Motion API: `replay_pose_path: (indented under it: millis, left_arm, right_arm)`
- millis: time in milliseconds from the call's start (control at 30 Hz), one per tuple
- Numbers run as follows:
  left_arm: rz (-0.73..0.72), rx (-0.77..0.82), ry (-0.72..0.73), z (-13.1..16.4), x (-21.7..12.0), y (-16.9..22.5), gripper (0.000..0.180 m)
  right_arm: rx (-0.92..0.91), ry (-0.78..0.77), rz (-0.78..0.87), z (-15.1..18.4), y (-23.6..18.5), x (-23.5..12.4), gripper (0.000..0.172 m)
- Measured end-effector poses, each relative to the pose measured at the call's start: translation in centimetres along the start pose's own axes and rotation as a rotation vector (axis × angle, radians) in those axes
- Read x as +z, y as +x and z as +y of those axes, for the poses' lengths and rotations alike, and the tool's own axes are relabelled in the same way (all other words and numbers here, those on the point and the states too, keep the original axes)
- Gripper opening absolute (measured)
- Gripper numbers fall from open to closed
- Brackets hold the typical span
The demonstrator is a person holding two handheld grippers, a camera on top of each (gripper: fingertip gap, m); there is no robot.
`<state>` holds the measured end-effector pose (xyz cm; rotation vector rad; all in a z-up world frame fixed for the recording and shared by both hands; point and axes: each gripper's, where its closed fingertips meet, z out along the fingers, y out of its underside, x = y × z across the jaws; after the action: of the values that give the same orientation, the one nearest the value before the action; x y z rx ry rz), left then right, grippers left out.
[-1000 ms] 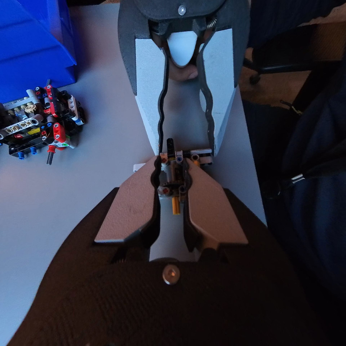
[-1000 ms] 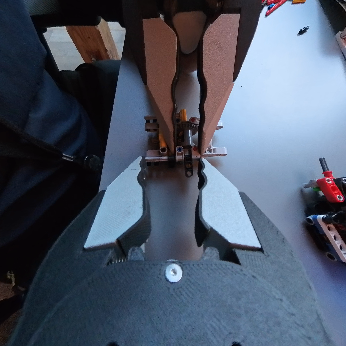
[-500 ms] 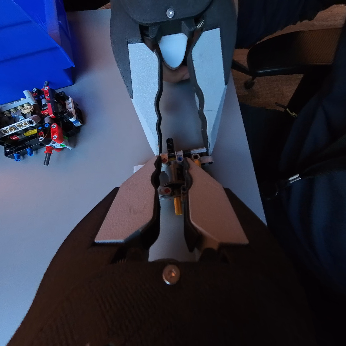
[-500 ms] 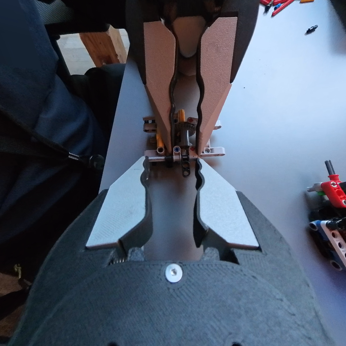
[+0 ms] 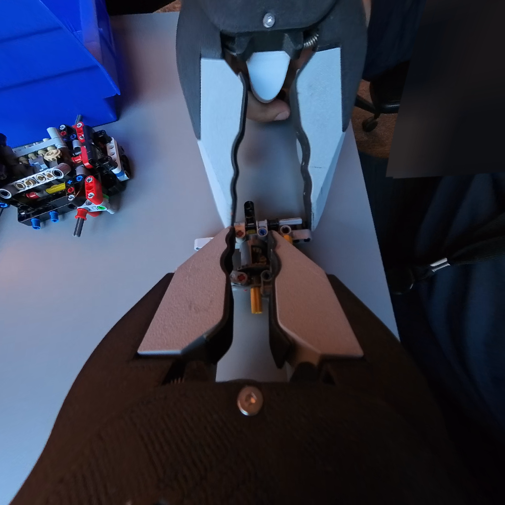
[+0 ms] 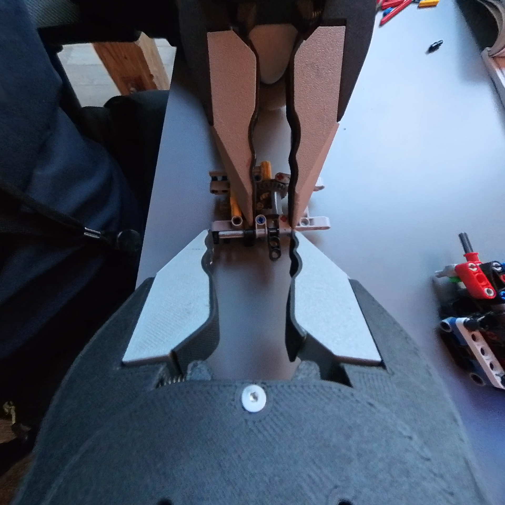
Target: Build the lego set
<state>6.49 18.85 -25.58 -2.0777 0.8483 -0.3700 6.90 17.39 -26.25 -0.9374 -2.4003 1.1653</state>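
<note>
A small grey Technic gear assembly (image 5: 254, 257) with a yellow axle (image 5: 256, 300) lies on the grey table (image 5: 109, 273) near its edge. My left gripper (image 5: 252, 235), with tan fingers, is shut on the assembly's body, and both pads press its sides. The right wrist view shows the same grip (image 6: 270, 221) on the assembly (image 6: 269, 196). My right gripper (image 6: 251, 236), with silver fingers, faces it with jaws wide apart. Its tips flank the two ends of the grey cross axle (image 6: 232, 233) without gripping. A black holed arm (image 6: 274, 247) hangs from that axle.
A larger black, red and white Technic model (image 5: 60, 175) stands to the left, also in the right wrist view (image 6: 481, 300). A blue bin (image 5: 41, 68) is behind it. A person in dark blue clothing (image 5: 451, 273) sits at the table edge. Loose red parts (image 6: 393, 11) lie far off. Less than 4 cm separates the two grippers' tips.
My right gripper's jaws narrowed on the axle ends half a second ago and have widened again. My left gripper has kept its hold on the assembly, which has stayed in place.
</note>
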Motion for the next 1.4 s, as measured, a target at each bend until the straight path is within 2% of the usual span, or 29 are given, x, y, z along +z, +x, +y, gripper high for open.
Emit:
replay_pose_path:
  millis: [67,700,1000,1133,1167,1200,1400]
  left_arm:
    - [-0.011,0.008,0.000,0.0,0.0,-0.1,0.021]
    - [0.002,-0.019,0.002,0.0,0.0,-0.1,0.021]
    - [-0.008,0.000,0.010,-0.1,-0.1,0.0,0.022]
    - [0.047,-0.069,0.026,-0.4,-0.3,0.2,0.025]
    - [0.048,-0.088,0.031,-0.5,-0.4,0.0,0.029]
    - [0.045,-0.101,0.033,-0.6,-0.6,-0.2,0.047]
    - [-0.025,-0.108,0.031,-1.7,-3.0,-1.5,0.052]
  right_arm:
    - [0.019,0.014,-0.005,-0.2,0.2,-0.2,0.048]
    - [0.046,0.013,-0.058,-0.1,0.2,-0.2,0.047]
    - [-0.001,0.021,-0.015,-0.2,0.2,-0.2,0.048]
    - [-0.032,0.029,0.004,-0.3,0.1,-0.3,0.048]
    - [-0.032,0.036,0.002,-0.4,0.1,-0.3,0.054]
    - [-0.029,0.041,-0.001,-0.4,0.1,-0.4,0.056]
    - [-0.016,0.111,-0.006,-1.2,0.3,-1.1,0.062]
